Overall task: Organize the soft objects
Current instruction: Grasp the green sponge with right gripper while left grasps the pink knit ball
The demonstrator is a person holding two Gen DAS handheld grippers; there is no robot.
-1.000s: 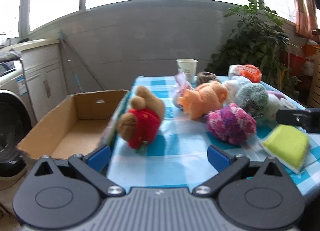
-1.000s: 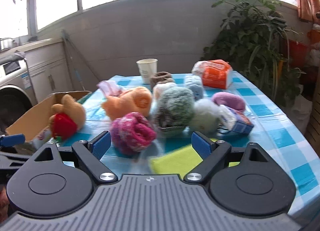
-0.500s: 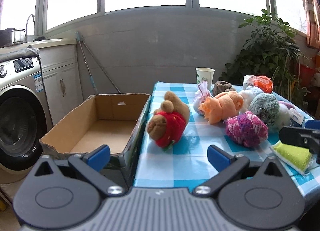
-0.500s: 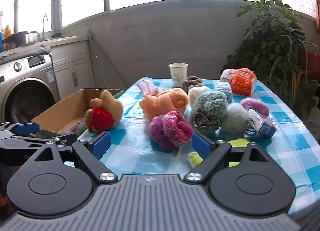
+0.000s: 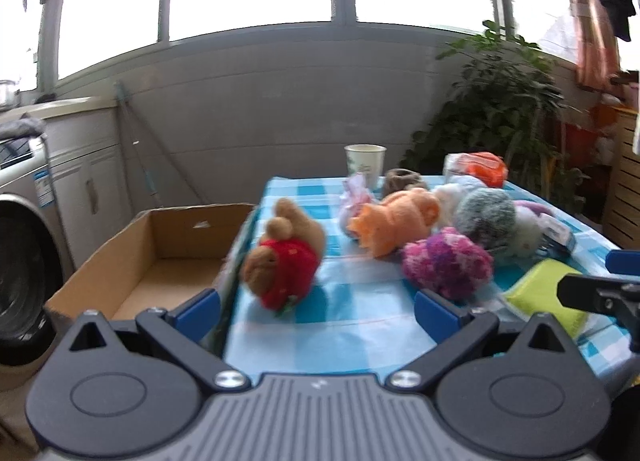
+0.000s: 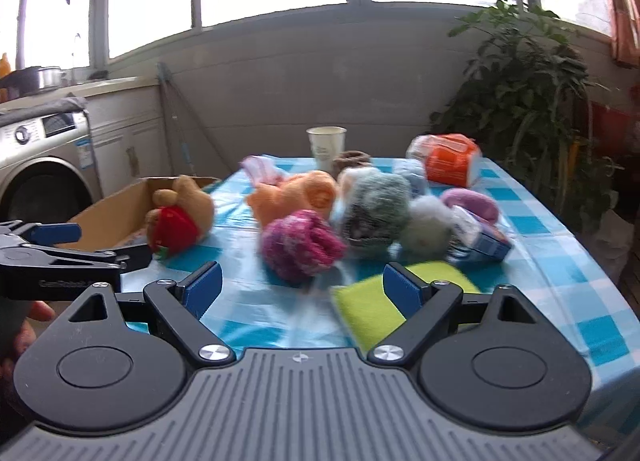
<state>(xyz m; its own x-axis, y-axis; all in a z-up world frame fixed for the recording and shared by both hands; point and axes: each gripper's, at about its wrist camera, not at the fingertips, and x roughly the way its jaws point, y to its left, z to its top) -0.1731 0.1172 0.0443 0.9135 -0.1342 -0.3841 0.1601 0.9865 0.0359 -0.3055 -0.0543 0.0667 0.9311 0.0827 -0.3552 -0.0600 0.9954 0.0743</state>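
Both grippers, left (image 5: 316,307) and right (image 6: 302,287), gape wide, empty; brown bear (image 5: 286,261) ahead.

Both wrist cameras sit low at the table's (image 5: 360,325) near edge, looking toward twelve o'clock at the window wall. The left view hangs off the left corner, cardboard box (image 5: 160,245) at ten o'clock; the right view sits further right. Both share the plush toys, paper cup (image 6: 326,147) and plant (image 6: 524,101).

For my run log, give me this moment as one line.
left gripper: open, empty | right gripper: open, empty | cardboard box: empty | brown plush bear: on tablecloth, untouched
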